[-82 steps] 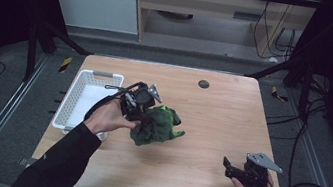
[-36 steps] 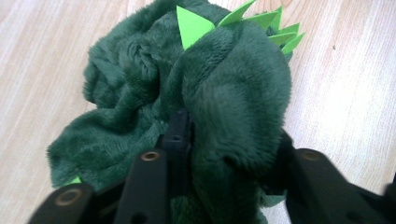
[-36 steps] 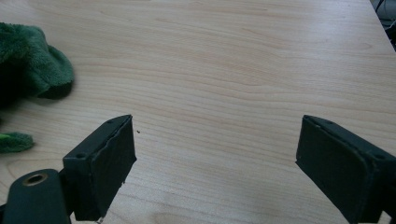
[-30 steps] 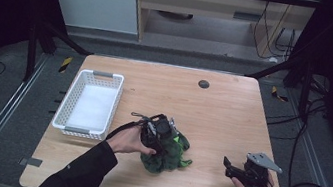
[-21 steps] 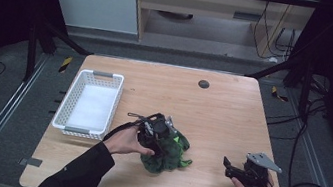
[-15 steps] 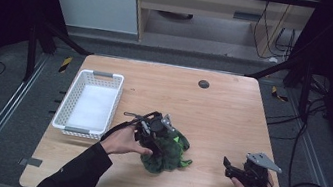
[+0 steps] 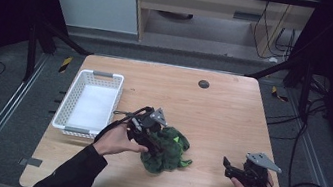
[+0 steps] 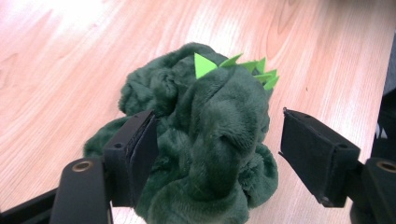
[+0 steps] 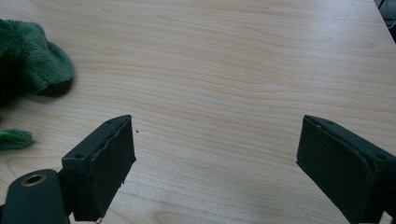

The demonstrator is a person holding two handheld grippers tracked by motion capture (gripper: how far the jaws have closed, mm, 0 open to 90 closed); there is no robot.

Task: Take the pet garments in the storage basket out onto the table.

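Wooden table (image 7: 223, 107). White basket (image 7: 87, 106) near its left edge. Green plush toy (image 7: 168, 149) on the tabletop right of the basket, lying between the spread jaws of the left gripper (image 8: 217, 154), one jaw touching it. Right gripper (image 7: 231, 168), jaws wide apart over bare wood, well clear of the toy.

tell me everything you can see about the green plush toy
The plush toy is dark green, fuzzy fabric, soft and crumpled into a lump, with a row of bright green felt spikes along its top. It lies on the wooden table, right of the white basket. The left claw is over it, jaws open on either side; the left-hand jaw touches the fur, the other stands apart. A lobe of it shows in the right gripper view.
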